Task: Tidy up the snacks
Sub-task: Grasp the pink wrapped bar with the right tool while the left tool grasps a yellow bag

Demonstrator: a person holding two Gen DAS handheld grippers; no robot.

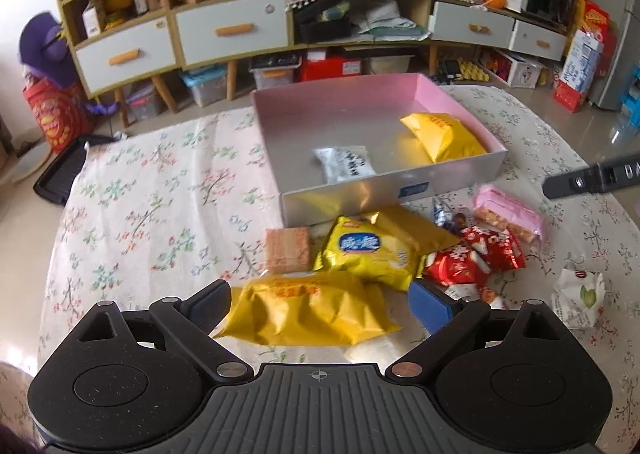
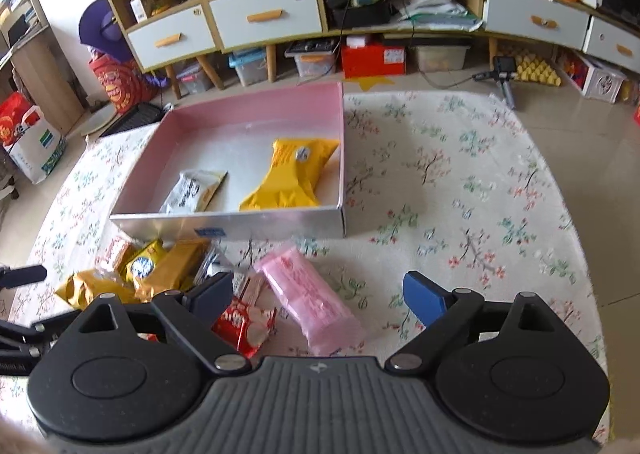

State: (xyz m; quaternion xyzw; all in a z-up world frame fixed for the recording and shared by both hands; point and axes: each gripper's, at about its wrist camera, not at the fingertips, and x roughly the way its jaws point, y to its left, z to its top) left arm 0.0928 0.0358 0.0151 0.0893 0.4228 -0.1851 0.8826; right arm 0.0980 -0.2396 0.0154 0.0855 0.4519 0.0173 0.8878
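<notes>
A shallow box, pink inside and silver outside, holds a yellow packet and a white packet. Loose snacks lie in front of it. My left gripper is open, and a crumpled yellow bag lies between its fingers without the pads pressing on it. Beyond it are a yellow bag with a blue logo, a biscuit pack and a red packet. My right gripper is open over a pink packet, which lies free between its fingers.
The flowered cloth covers the table, bare to the right of the box. A white packet lies alone at the right. Low cabinets with drawers and storage bins stand behind on the floor.
</notes>
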